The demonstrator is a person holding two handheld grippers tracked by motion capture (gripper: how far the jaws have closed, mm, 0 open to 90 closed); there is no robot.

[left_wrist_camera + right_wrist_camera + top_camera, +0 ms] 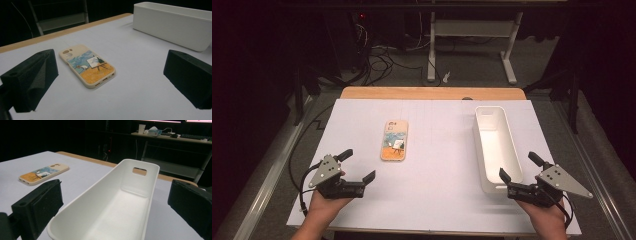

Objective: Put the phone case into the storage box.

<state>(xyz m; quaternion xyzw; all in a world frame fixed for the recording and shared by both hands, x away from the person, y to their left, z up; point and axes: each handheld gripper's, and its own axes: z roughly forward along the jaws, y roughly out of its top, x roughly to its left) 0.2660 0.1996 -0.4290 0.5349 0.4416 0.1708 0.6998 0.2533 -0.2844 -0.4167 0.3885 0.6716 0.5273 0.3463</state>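
I hold both grippers with jaws apart and empty: left gripper (358, 164) near the painted beige phone case (394, 140), right gripper (520, 167) beside the long white plastic bin (512, 150).

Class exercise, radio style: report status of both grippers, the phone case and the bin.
Left gripper open, empty. Right gripper open, empty, at white bin. Phone case flat on table, untouched. Nothing in the way.

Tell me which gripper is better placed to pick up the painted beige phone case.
Left. The left gripper sits open near the painted beige phone case; the right gripper is by the long white plastic bin.
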